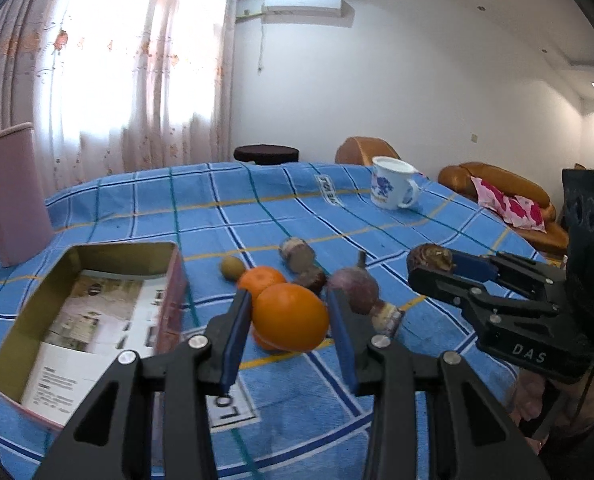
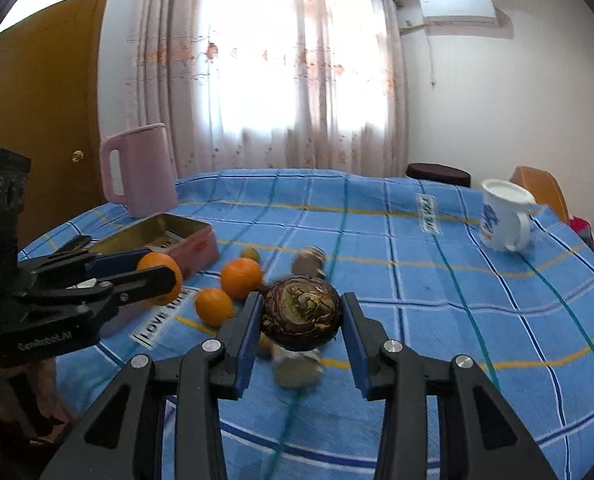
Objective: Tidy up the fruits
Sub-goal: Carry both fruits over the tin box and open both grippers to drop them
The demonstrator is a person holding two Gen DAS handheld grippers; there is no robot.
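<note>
Early stage: left gripper [image 1: 289, 322] clamps an orange [image 1: 291, 316], right gripper [image 2: 301, 316] clamps a brown fruit [image 2: 301, 312], both lifted; tin box [image 1: 169, 280] at left holds no fruit, remaining fruits [image 2: 241, 278] on table.

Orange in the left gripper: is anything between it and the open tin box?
Nothing visible. The round orange sits in the left gripper above the cloth; the open rectangular pink tin box lies just left.
</note>
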